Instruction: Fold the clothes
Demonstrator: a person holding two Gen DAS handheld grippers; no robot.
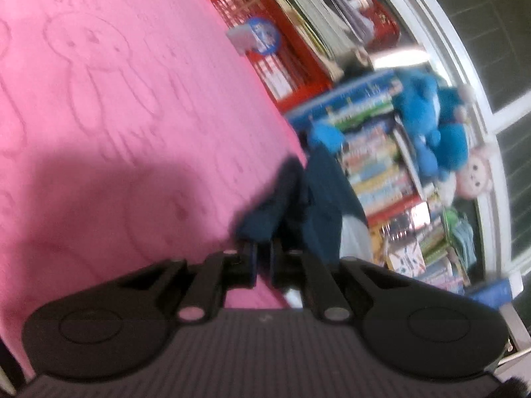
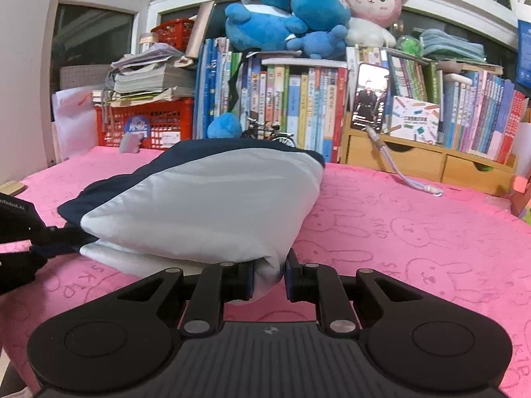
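A folded garment [image 2: 205,199], light grey on top with navy beneath, lies on the pink rabbit-patterned cover [image 2: 415,232]. My right gripper [image 2: 269,278] is shut on its near grey corner, and the cloth bulges between the pads. At the left edge of the right wrist view, my left gripper [image 2: 43,245] pinches the garment's navy edge. The left wrist view is blurred and tilted. There my left gripper [image 1: 264,258] is shut on a bunch of navy cloth [image 1: 265,212], and the rest of the garment [image 1: 322,199] hangs beyond it over the pink cover [image 1: 99,99].
Behind the cover stand a row of books [image 2: 298,106], a red crate [image 2: 146,122] with stacked papers, and wooden drawers [image 2: 431,162]. Blue plush toys [image 2: 282,23] and a pink rabbit plush [image 2: 371,3] sit on the books. A cable [image 2: 408,179] trails onto the cover at the right.
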